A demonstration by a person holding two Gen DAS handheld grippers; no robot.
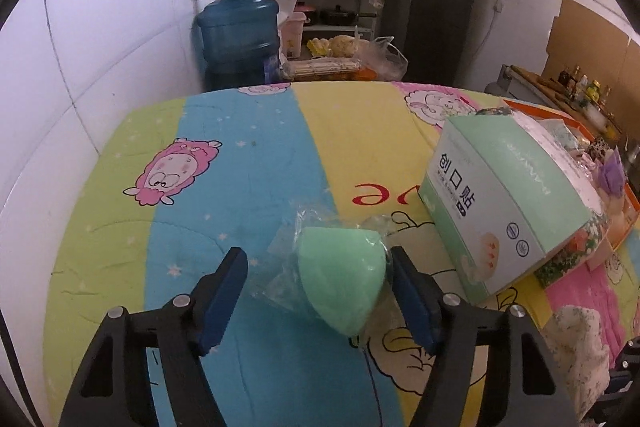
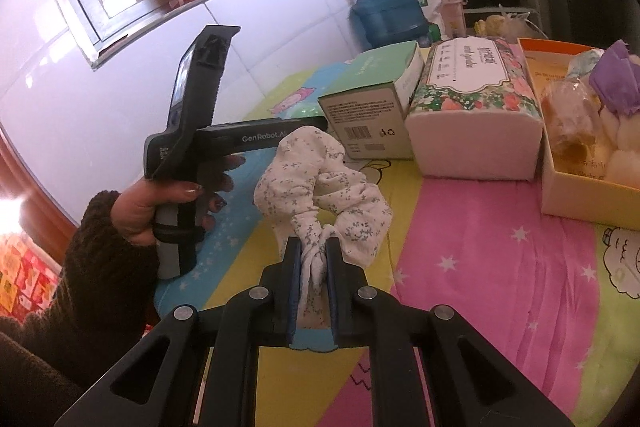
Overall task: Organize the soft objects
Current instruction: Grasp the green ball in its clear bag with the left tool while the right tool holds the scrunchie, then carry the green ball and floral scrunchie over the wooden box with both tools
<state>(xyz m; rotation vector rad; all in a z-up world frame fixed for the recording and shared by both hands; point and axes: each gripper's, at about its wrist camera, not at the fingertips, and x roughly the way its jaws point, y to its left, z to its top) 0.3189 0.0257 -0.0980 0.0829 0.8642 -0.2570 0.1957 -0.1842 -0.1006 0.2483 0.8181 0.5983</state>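
**Entry: soft goods, sorting in progress — two items in hand or nearly so**

Item 1. Green sponge, teardrop-shaped, in a clear wrapper, lying on the striped cartoon quilt. The left gripper straddles it, jaws apart; the right-hand pad sits at the wrapper's edge, the other pad stands clear, so no grip yet.

Item 2. Floral scrunchie, white with small grey sprigs. The right gripper is clamped together on its knotted end, and the loop stands free above the quilt.

Destination (judged, not confirmed): the orange open box at the right, which already holds cotton balls and other soft pieces. A mint carton and a floral tissue pack stand between.

Step in hand: pick-up of the sponge while the scrunchie waits. Next move calls for closing squarely on the sponge body, not just the slippery film, then carrying both items past the carton to the box.
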